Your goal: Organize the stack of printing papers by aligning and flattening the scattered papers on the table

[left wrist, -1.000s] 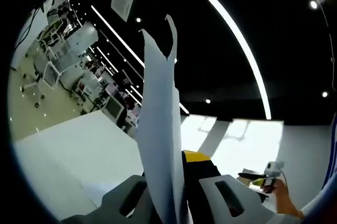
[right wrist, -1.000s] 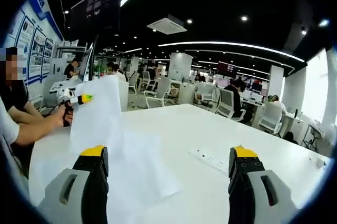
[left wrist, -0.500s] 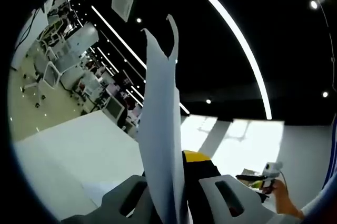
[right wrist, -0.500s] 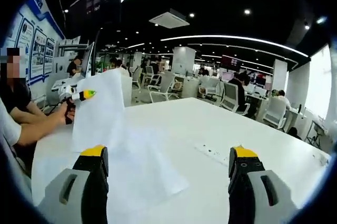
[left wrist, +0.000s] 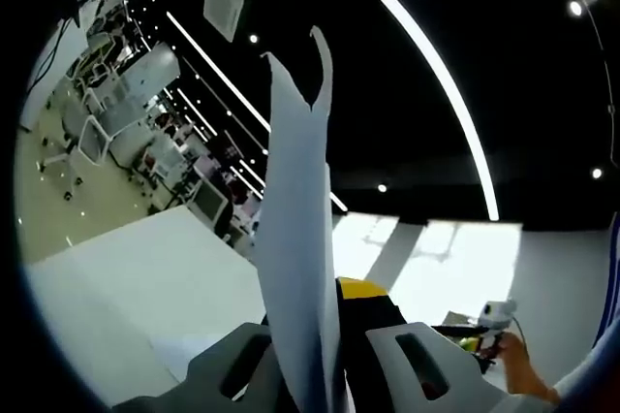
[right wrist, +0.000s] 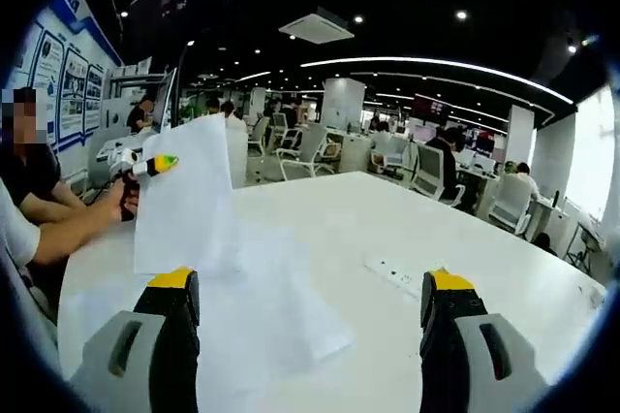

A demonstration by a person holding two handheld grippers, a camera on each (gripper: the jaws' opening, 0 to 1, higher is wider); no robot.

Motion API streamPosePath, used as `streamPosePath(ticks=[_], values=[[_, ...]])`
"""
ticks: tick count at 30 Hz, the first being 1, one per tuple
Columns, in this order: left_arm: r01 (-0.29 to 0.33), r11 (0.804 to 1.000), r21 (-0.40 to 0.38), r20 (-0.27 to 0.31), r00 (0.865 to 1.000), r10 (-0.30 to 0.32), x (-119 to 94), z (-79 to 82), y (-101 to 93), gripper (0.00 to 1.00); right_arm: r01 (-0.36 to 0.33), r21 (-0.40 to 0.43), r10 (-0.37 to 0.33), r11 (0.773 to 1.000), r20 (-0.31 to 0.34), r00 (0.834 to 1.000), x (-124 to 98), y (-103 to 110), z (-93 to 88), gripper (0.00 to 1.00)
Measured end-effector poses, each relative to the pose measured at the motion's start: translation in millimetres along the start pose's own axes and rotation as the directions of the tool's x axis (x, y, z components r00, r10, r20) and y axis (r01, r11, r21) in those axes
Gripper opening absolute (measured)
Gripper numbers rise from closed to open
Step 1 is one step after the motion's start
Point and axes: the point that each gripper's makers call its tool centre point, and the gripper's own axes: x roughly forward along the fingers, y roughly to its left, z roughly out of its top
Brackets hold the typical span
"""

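Left gripper view, nearest: the left tongs are clenched on a thin white sheet of printing paper, pinched at its lower edge between the grey jaws with yellow-capped tips. The sheet stands edge-on to the camera, rising well above the jaws; its free top edge curls and splits into two points. Judgement: very light, limp stock, no stiffness of its own beyond a short span, so it will flop or fold if swung quickly.

Right gripper view, nearest: the right tongs are released, jaws wide apart, nothing between them. Just past the jaws, more loose white sheets lie flat on the broad white bench, overlapping askew with corners fanned out, not squared. Beyond them the held sheet hangs upright above the bench, gripped at its upper left corner by the left tongs, a person's hand behind them.

Further back on the bench: a white power strip, apart from the papers. Far background: office chairs and desks.

Handling notes (judgement):
- Smooth paper on smooth bench: sheets will slide readily; good for nudging edges into line, bad for staying put.
- Creases easily; a hard pinch marks it.
- Best hold: near an edge or corner, shallow bite, second tongs supporting the opposite edge.
- Flatten by pressing down with closed jaws and sweeping outward.
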Motion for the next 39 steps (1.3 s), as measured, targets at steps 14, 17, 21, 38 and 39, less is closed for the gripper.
streamPosePath(ticks=[14, 17, 21, 38, 39], values=[[0.0, 1.0, 0.005, 0.002, 1.0, 0.0, 0, 1.9, 0.8, 0.06, -0.016, -0.01, 0.016, 1.0, -0.031, 0.999, 6, 5, -7.0, 0.9], [0.0, 1.0, 0.004, 0.002, 1.0, 0.0, 0, 2.1, 1.0, 0.06, -0.017, -0.011, 0.017, 1.0, -0.032, 0.999, 6, 5, -6.9, 0.9], [-0.002, 1.0, 0.003, 0.006, 1.0, 0.002, 0, 2.3, 1.2, 0.06, -0.021, -0.006, 0.021, 1.0, -0.04, 0.999, 10, 5, -9.5, 0.9], [-0.003, 1.0, -0.002, 0.008, 1.0, 0.003, -1, 0.1, -0.2, 0.06, -0.031, -0.009, 0.03, 0.999, -0.078, 0.997, 17, 9, -20.0, 0.9], [-0.002, 1.0, -0.003, 0.009, 1.0, 0.002, -1, 0.0, -0.2, 0.06, -0.032, -0.01, 0.031, 0.999, -0.079, 0.996, 17, 9, -20.3, 0.9]])
